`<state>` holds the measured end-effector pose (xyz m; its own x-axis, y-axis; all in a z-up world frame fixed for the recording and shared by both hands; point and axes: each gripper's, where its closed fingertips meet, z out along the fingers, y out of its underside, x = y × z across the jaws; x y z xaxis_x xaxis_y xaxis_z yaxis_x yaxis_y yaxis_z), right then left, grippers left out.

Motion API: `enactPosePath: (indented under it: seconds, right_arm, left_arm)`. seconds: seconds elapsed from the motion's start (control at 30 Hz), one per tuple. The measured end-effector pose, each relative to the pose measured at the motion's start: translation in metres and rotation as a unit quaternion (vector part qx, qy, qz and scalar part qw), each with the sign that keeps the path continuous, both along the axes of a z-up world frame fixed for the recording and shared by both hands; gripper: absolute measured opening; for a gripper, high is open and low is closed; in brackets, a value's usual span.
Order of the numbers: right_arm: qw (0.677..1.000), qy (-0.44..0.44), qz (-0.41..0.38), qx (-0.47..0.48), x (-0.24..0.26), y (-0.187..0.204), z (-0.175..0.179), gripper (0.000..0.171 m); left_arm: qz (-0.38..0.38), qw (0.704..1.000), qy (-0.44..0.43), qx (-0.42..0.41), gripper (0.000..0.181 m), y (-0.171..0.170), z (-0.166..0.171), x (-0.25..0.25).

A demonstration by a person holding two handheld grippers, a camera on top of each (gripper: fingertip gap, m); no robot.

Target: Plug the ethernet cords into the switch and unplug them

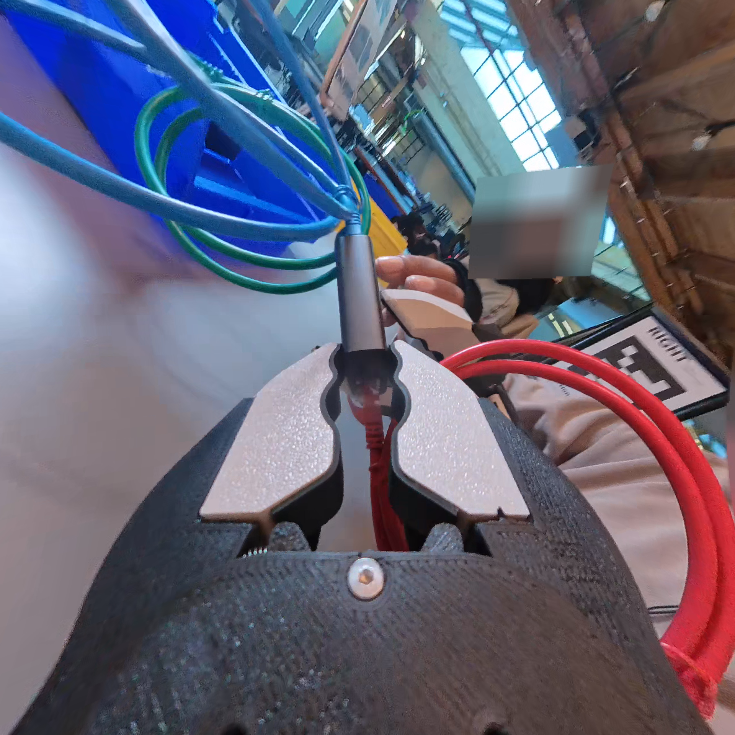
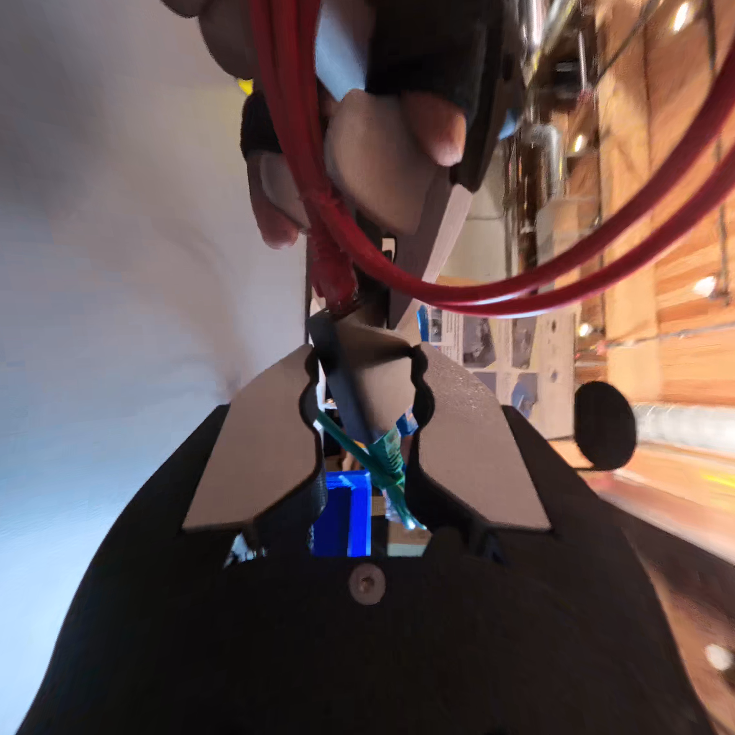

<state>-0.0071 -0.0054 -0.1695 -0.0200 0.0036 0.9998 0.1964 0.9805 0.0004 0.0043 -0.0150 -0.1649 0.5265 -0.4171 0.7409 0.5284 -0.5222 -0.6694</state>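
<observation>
**Switch held aloft, cords plugged in at both ends**

The left gripper is clamped on one end of the switch, a slim grey metal bar, with the red cord plugged in between its jaws. The right gripper grips the other end, beside the green cord. Blue cords also enter. By my judgement plugging looks mostly done and unplugging remains. The cords are glossy round loops; the pads are pebbled and scalloped.

I count one grey switch, one red cord, one green cord, at least one blue cord, one blue bin, and two grippers.
</observation>
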Motion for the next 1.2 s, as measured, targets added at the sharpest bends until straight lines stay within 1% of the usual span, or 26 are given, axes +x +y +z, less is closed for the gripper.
enactPosePath:
  seconds: [0.03, 0.07, 0.1, 0.13, 0.2, 0.27, 0.33, 0.4, 0.43, 0.5, 0.6, 0.7, 0.77, 0.8, 0.87, 0.97, 1.03, 1.13, 1.2]
  right_arm:
    - [1.0, 0.0, 0.01, 0.005, -0.002, 0.001, 0.004, 0.04]
    - [1.0, 0.005, 0.02, -0.007, -0.003, 0.002, 0.011, 0.033]
    - [1.0, 0.008, 0.021, -0.015, -0.002, 0.005, 0.019, 0.026]
    - [0.999, 0.006, 0.022, -0.024, -0.001, 0.01, 0.028, 0.022]
    - [0.996, 0.005, 0.018, -0.087, 0.002, 0.028, 0.048, 0.019]
    - [0.986, 0.02, 0.017, -0.162, 0.005, 0.056, 0.082, 0.02]
    - [0.971, 0.033, 0.018, -0.238, 0.009, 0.087, 0.121, 0.02]
    - [0.95, 0.05, 0.012, -0.309, 0.01, 0.122, 0.162, 0.02]
    - [0.939, 0.042, -0.002, -0.34, 0.009, 0.141, 0.175, 0.02]
    - [0.932, 0.052, -0.033, -0.357, 0.004, 0.182, 0.199, 0.02]
    - [0.919, 0.056, -0.074, -0.383, -0.006, 0.242, 0.211, 0.02]
    - [0.904, 0.073, -0.086, -0.413, -0.015, 0.29, 0.207, 0.02]
    - [0.888, 0.092, -0.085, -0.442, -0.019, 0.317, 0.196, 0.02]
    - [0.879, 0.099, -0.089, -0.457, -0.021, 0.331, 0.185, 0.02]
    - [0.862, 0.08, -0.122, -0.485, -0.023, 0.359, 0.144, 0.02]
    - [0.844, -0.001, -0.22, -0.488, -0.018, 0.395, 0.063, 0.02]
    - [0.847, -0.035, -0.258, -0.464, -0.013, 0.406, 0.035, 0.02]
    - [0.83, -0.081, -0.278, -0.476, -0.017, 0.405, 0.022, 0.02]
    - [0.828, -0.137, -0.299, -0.455, -0.019, 0.402, 0.012, 0.02]
  left_arm:
    - [-0.003, 1.0, -0.016, 0.005, 0.025, -0.001, 0.006, -0.003]
    - [-0.007, 0.999, -0.028, 0.018, 0.032, -0.003, 0.013, -0.006]
    - [-0.001, 0.999, -0.032, 0.038, 0.042, -0.004, 0.023, -0.012]
    - [0.02, 0.997, -0.031, 0.068, 0.047, -0.006, 0.036, -0.022]
    - [0.085, 0.988, 0.012, 0.125, 0.046, -0.008, 0.055, -0.05]
    - [0.129, 0.979, 0.046, 0.151, 0.042, -0.013, 0.065, -0.073]
    - [0.137, 0.977, 0.053, 0.154, 0.042, -0.016, 0.064, -0.081]
    - [0.131, 0.979, 0.052, 0.145, 0.042, -0.016, 0.055, -0.079]
    - [0.124, 0.981, 0.057, 0.136, 0.042, -0.015, 0.048, -0.076]
    - [0.106, 0.984, 0.072, 0.121, 0.042, -0.012, 0.037, -0.07]
    - [0.087, 0.985, 0.098, 0.115, 0.041, -0.011, 0.028, -0.063]
    - [0.077, 0.983, 0.126, 0.113, 0.038, -0.012, 0.019, -0.06]
    - [0.068, 0.982, 0.136, 0.11, 0.038, -0.014, 0.014, -0.057]
    - [0.064, 0.982, 0.141, 0.108, 0.037, -0.014, 0.011, -0.057]
    - [0.059, 0.981, 0.151, 0.104, 0.036, -0.015, 0.007, -0.057]
    - [0.052, 0.981, 0.155, 0.1, 0.035, -0.015, 0.003, -0.056]
    - [0.046, 0.982, 0.158, 0.097, 0.034, -0.015, -0.001, -0.055]
    - [0.031, 0.981, 0.169, 0.089, 0.033, -0.014, -0.008, -0.05]
    - [0.021, 0.98, 0.182, 0.081, 0.033, -0.014, -0.016, -0.046]
